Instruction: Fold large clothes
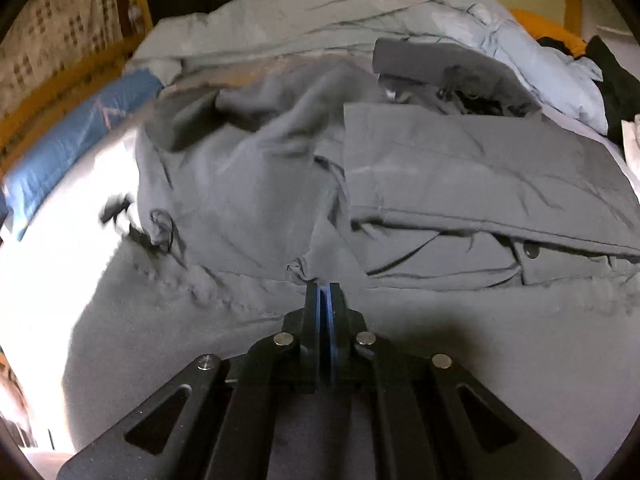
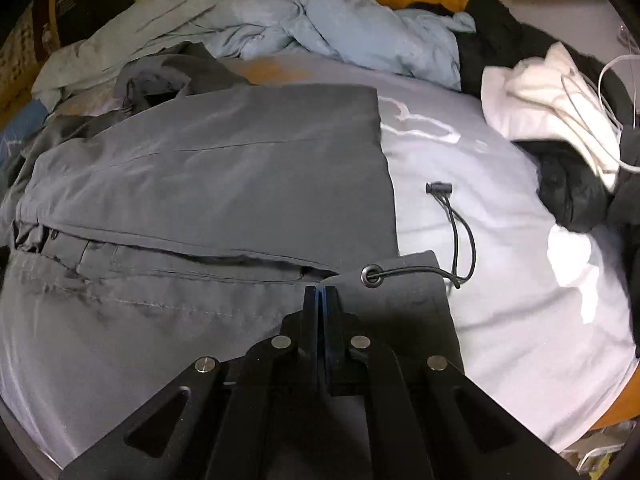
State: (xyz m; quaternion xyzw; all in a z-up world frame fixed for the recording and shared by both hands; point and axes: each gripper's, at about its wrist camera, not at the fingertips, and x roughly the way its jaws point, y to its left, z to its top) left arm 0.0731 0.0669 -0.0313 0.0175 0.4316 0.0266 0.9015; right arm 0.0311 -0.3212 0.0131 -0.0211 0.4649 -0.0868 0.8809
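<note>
A large grey jacket (image 1: 460,168) lies on the bed, its right half folded over flat and its left side rumpled. My left gripper (image 1: 324,285) is shut at the jacket's near edge, where the cloth puckers into the fingertips. In the right wrist view the same jacket (image 2: 220,152) fills the left half. My right gripper (image 2: 320,290) is shut on its near hem. The hem corner, with a metal eyelet (image 2: 372,274), drapes just right of the fingers. A black drawstring with its toggle (image 2: 438,188) trails from the eyelet onto the sheet.
The pale bed sheet (image 2: 500,240) spreads to the right. A light blue duvet (image 2: 340,24) is heaped at the back. A white garment (image 2: 540,104) and black clothes (image 2: 572,192) lie at the right. A blue pillow (image 1: 80,140) lies along the left edge.
</note>
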